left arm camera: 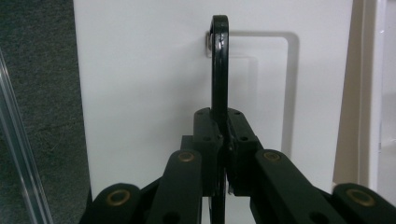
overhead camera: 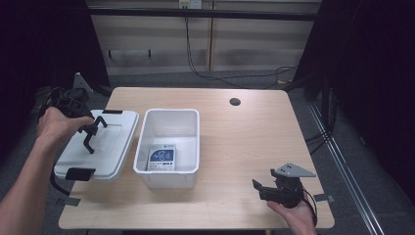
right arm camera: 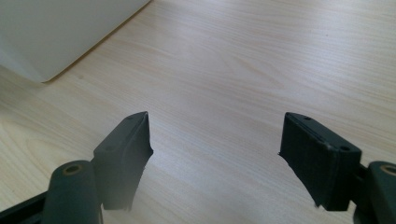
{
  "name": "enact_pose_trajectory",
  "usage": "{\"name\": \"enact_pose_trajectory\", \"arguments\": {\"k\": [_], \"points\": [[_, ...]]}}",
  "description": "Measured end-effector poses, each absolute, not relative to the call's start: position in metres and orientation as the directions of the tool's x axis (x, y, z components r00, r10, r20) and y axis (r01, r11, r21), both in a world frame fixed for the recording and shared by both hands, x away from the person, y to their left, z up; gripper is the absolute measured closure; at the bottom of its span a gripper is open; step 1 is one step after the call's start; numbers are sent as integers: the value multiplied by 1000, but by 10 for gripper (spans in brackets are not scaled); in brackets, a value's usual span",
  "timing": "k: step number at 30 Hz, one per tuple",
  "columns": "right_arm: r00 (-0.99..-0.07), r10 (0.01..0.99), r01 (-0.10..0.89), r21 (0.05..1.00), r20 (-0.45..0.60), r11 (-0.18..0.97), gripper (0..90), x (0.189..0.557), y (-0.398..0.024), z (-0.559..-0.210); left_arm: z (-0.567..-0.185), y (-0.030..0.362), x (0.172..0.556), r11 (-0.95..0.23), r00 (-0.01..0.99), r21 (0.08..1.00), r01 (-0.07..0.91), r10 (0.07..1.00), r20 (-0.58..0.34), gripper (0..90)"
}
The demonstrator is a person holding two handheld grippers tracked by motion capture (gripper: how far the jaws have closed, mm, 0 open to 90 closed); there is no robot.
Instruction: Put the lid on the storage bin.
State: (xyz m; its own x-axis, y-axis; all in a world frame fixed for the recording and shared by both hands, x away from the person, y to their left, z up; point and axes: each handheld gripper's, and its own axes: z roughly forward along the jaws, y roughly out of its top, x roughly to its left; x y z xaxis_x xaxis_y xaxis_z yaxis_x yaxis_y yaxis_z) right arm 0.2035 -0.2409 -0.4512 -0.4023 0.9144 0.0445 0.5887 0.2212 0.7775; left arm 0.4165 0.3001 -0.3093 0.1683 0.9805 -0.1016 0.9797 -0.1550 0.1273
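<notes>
A white lid (overhead camera: 110, 147) with black end clips lies at the table's left edge, beside an open white bin (overhead camera: 169, 113). Inside the bin lies a blue-and-white packet (overhead camera: 162, 157). My left gripper (overhead camera: 91, 131) is above the lid, shut on its black handle (overhead camera: 99, 122), which stands upright. In the left gripper view the jaws (left arm camera: 223, 135) pinch the thin handle (left arm camera: 219, 60) over the lid's white top (left arm camera: 140, 70). My right gripper (overhead camera: 258, 188) rests low near the table's front right, open. Its jaws (right arm camera: 215, 140) stand wide over bare wood, with the bin's corner (right arm camera: 51, 37) farther off.
The wooden table (overhead camera: 244, 142) has a round cable hole (overhead camera: 235, 102) at the back. Grey tape pieces (overhead camera: 324, 198) mark its front corners. Cables (overhead camera: 215, 73) trail on the floor behind. Dark curtains close both sides.
</notes>
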Motion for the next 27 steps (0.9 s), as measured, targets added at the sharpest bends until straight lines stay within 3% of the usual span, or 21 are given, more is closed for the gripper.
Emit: {"name": "enact_pose_trajectory", "arguments": {"k": [27], "points": [[-405,913,587,778,43,224,239,203,-241,-451,-265,281,414,-136,158,184,973,982,-108,849]]}}
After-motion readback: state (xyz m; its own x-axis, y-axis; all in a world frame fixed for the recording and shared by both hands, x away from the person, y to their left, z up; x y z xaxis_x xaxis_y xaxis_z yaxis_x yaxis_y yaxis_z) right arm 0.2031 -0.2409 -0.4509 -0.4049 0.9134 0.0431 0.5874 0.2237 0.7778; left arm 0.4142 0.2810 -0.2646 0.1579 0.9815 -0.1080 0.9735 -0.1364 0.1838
